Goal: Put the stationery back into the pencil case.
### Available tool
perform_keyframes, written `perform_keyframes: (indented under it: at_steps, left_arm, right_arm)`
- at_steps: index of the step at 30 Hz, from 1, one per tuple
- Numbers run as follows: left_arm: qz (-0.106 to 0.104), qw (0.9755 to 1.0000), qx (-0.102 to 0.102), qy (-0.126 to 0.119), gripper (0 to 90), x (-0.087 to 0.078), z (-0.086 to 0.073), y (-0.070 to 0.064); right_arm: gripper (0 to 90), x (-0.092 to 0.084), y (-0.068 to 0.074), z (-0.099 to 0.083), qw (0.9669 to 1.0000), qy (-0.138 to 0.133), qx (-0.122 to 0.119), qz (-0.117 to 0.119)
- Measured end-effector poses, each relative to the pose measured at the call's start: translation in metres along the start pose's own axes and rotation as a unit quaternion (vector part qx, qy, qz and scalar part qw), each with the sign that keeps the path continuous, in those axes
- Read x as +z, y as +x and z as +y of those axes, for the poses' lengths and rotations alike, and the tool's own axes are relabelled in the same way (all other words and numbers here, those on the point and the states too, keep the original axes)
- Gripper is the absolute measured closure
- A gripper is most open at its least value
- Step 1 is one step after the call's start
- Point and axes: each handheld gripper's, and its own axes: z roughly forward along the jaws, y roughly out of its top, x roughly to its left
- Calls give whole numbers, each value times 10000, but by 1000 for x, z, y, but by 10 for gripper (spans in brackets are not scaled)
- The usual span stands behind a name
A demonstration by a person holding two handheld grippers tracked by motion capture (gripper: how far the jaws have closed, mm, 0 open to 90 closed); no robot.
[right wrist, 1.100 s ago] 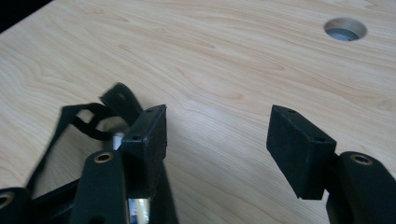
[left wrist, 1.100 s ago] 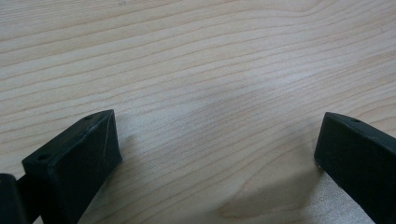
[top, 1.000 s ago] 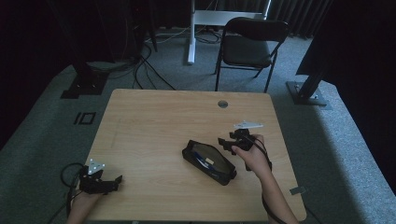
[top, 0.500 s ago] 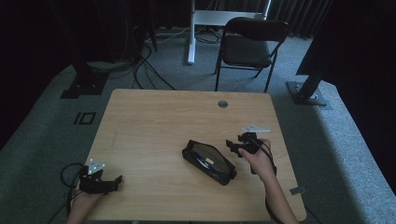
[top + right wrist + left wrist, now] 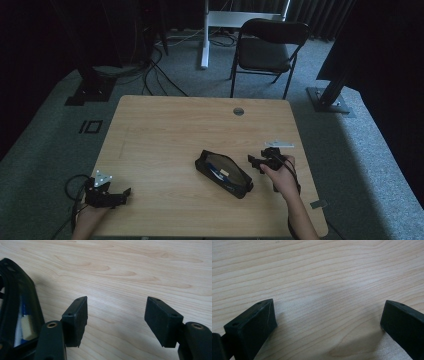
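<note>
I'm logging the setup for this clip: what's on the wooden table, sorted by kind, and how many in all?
Black pouch, open, with blue and pale items inside: 1 — pouch
Hand-held claw tools: 2 — left claw, right claw, both open and empty
Total: 3, all on the table

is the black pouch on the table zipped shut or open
Open. In the high view the black pouch gapes at the top, with blue and pale items visible inside; the right gripper view shows them too.
</note>
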Motion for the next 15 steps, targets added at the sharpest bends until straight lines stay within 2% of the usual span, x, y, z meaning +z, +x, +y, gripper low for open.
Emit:
perform_keyframes:
  at_steps: [15]
  left_arm:
    - [-1, 10000, 0, 0, 2, 0, 0, 0]
  right_arm:
    - [320, -10, -14, -23, 9990, -71, 153, -405]
